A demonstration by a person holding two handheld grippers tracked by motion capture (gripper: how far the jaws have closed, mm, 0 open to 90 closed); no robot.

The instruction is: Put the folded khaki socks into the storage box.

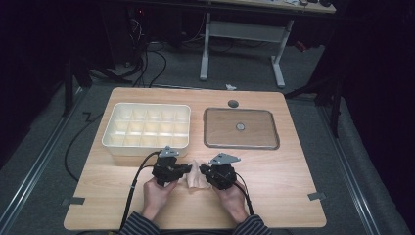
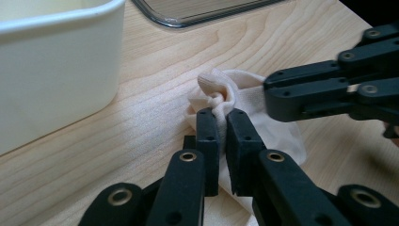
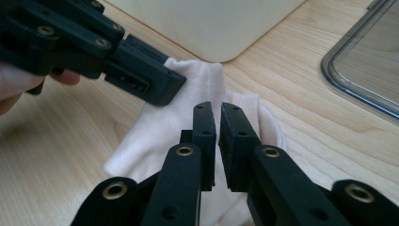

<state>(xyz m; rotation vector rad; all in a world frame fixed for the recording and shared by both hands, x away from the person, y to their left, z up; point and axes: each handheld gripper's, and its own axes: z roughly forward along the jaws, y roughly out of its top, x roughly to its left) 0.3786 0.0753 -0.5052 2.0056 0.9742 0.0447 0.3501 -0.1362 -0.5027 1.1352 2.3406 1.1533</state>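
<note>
A small cream cloth lies bunched on the wooden table, near the front edge and between my two hands. My left gripper comes at it from the left. In the left gripper view the left gripper is shut, with a puckered fold of the cloth pinched at its tips. My right gripper meets the cloth from the right. Its jaws stand almost together over the cloth, and its tip bites the cloth's edge. The left gripper rests on the cloth's far side.
A cream box divided into several compartments stands just behind the left gripper. To its right lies a shallow grey-rimmed tray with a small round piece in it. A grey disc sits near the table's far edge.
</note>
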